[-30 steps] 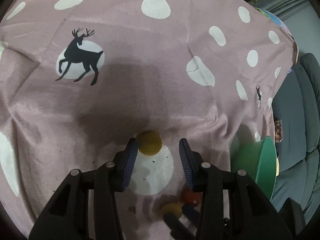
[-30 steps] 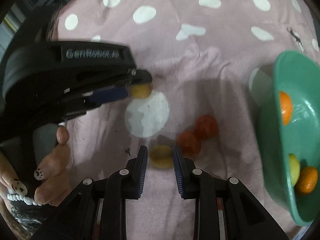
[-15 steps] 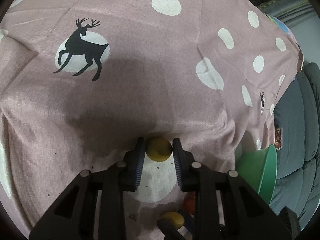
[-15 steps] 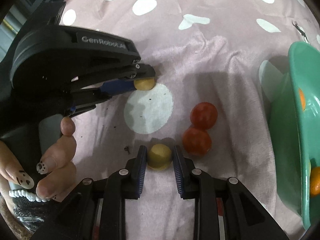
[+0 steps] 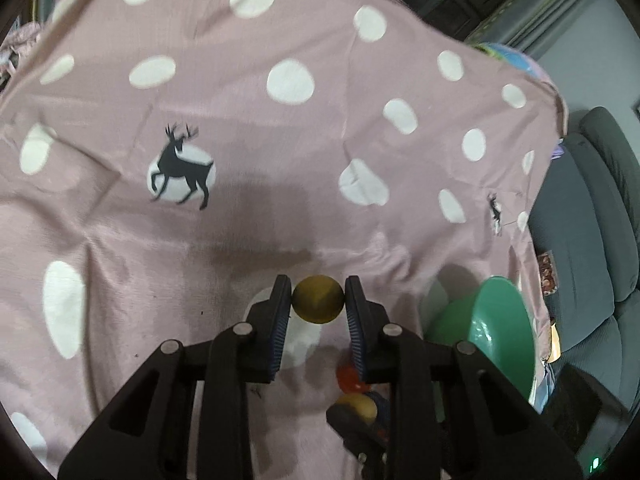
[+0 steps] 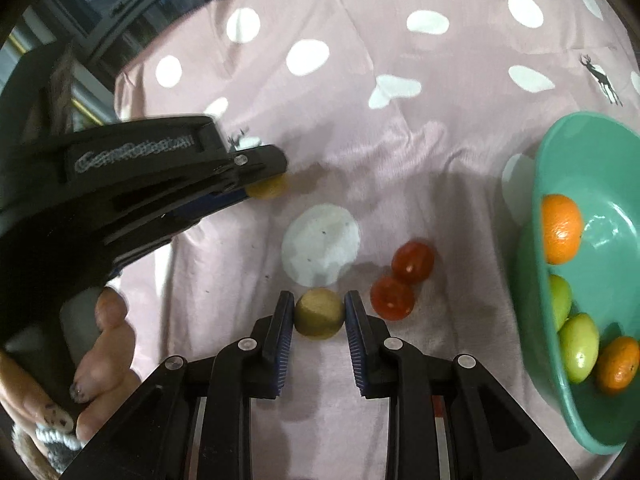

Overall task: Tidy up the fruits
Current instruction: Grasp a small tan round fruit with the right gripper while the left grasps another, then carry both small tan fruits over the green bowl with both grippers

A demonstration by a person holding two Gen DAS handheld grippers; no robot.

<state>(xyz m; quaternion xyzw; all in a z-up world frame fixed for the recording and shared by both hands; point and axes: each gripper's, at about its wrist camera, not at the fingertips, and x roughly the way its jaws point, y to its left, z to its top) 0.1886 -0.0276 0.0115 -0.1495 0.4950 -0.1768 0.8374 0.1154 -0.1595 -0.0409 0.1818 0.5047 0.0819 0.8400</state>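
Gripping one yellow fruit each: left hand-held gripper [image 5: 318, 300] clamped on a yellow fruit [image 5: 318, 299] at lower centre, right hand-held gripper [image 6: 319, 314] clamped on another yellow fruit [image 6: 319, 313]. Next likely: carry both to the green bowl [image 6: 560, 412] at right. Only the right view shows the bowl's contents, the two tomatoes [image 6: 402, 280] and the person's hand [image 6: 100, 364].
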